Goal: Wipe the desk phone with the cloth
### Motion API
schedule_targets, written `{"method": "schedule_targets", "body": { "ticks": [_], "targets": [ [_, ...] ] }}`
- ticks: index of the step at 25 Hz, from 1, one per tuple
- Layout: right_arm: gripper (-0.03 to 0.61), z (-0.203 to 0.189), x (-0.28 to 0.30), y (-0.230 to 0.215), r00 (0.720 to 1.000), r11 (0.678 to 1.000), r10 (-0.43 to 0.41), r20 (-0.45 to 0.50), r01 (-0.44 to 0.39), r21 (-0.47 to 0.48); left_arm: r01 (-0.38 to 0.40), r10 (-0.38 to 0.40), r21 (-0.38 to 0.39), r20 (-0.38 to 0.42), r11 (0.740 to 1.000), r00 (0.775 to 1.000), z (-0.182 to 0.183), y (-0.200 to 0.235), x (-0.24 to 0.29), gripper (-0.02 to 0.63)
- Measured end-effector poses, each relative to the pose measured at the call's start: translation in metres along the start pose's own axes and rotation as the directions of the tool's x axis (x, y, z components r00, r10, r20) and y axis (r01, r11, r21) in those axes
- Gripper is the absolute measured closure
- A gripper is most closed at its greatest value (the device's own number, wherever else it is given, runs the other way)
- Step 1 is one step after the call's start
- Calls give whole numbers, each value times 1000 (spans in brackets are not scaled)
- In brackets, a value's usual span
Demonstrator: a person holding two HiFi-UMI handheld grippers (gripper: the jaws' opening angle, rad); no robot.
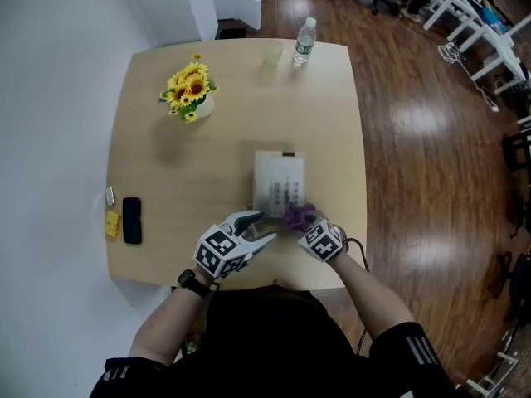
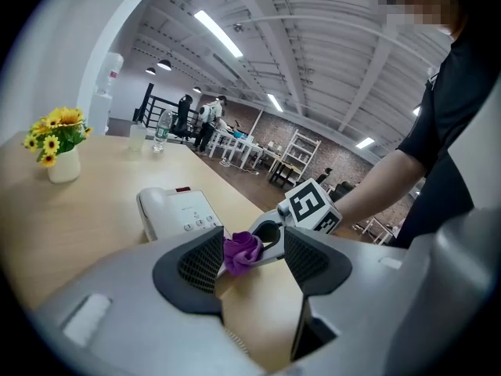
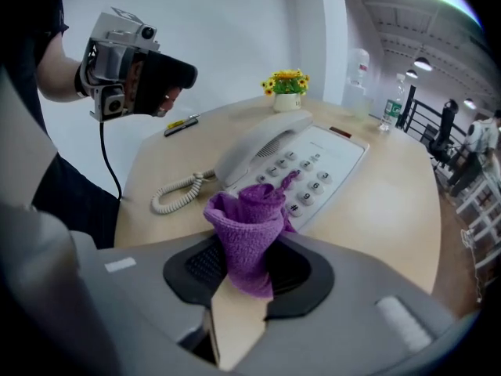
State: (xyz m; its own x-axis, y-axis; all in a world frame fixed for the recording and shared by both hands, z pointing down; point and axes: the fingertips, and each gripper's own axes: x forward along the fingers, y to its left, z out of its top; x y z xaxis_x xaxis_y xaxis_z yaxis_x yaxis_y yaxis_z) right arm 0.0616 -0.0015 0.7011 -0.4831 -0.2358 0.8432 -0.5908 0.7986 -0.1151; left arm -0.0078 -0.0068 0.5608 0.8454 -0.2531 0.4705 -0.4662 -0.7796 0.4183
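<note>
purple cloth (image 3: 249,222) sits bunched in the right gripper (image 3: 246,280), whose jaws are closed on it, at the near edge of the phone (image 1: 279,181), over the lowest keys. the left gripper (image 2: 252,276) has its jaws apart and holds nothing, just beside the phone's near left corner. i think the wiping is only starting. it is good to press lightly and stroke across the keypad toward the handset (image 3: 258,143), and to steady the phone with the left gripper, so it does not slide on the table (image 1: 166,181).
</note>
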Motion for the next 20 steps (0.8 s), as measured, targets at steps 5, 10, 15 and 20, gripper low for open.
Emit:
{"method": "schedule_targets", "body": {
  "ticks": [5, 10, 15, 20],
  "targets": [
    [449, 43, -16, -41, 994, 996, -52, 100, 44, 76, -1, 1, 1, 3, 1000, 1000, 0, 3, -2, 376],
    [449, 118, -16, -112, 980, 988, -152, 127, 147, 43, -2, 2, -6, 10, 1000, 1000, 2, 5, -5, 376],
    [448, 145, 4, -139, 982, 981, -187, 36, 189, -40, -9, 9, -13, 15, 1000, 1000, 1, 11, -9, 376],
    [448, 122, 15, -114, 987, 983, -162, 12, 163, -80, -18, 19, -22, 22, 1000, 1000, -1, 16, -13, 376]
  ]
}}
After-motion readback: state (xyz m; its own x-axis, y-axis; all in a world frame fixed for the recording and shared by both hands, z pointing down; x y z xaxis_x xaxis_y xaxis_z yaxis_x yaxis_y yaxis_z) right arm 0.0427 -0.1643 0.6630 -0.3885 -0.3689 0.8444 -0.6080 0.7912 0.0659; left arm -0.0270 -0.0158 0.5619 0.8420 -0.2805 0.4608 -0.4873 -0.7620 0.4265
